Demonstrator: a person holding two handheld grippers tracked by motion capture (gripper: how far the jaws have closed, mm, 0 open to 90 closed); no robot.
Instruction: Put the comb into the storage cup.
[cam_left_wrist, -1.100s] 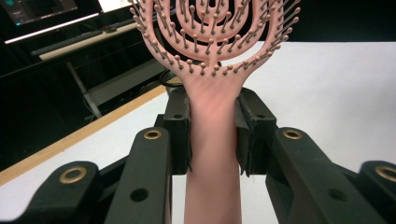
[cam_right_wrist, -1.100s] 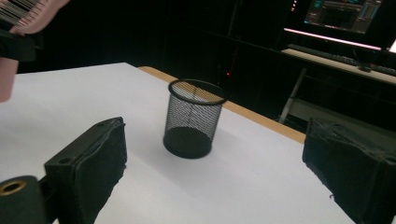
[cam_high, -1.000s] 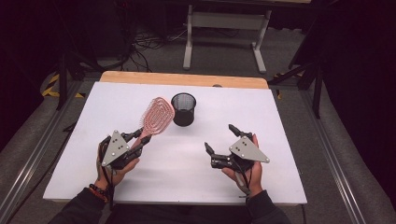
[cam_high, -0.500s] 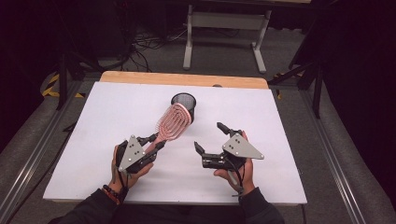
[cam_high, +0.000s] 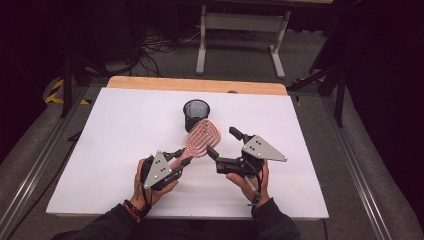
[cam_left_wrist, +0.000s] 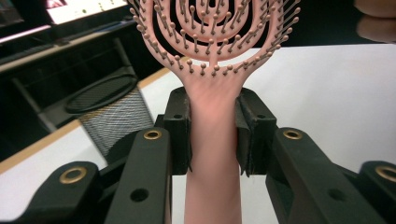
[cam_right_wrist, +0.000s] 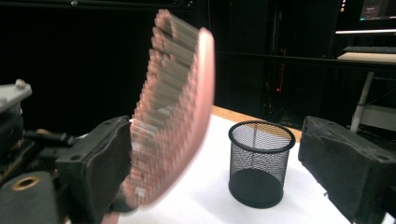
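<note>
A pink vented hairbrush (cam_high: 202, 137) is held by its handle (cam_left_wrist: 212, 154) in my left gripper (cam_high: 181, 161), which is shut on it. The brush head tilts up and to the right, just in front of a black mesh cup (cam_high: 196, 114). My right gripper (cam_high: 223, 141) is open, and its jaws have just been closing a little. In the right gripper view the brush head (cam_right_wrist: 177, 107) stands between them, close against the left pad (cam_right_wrist: 100, 172) and far from the right pad. The mesh cup (cam_right_wrist: 260, 163) stands upright beyond them.
The white table top (cam_high: 100, 150) has a wooden strip (cam_high: 195, 84) along its far edge. Grey floor, a metal stand (cam_high: 240, 30) and cables lie beyond it. In the left gripper view the cup (cam_left_wrist: 112, 112) sits to the left of the brush.
My left gripper has carried the brush to the right, towards the right gripper. Its head went from left of the cup to in front of it, between the right gripper's jaws.
</note>
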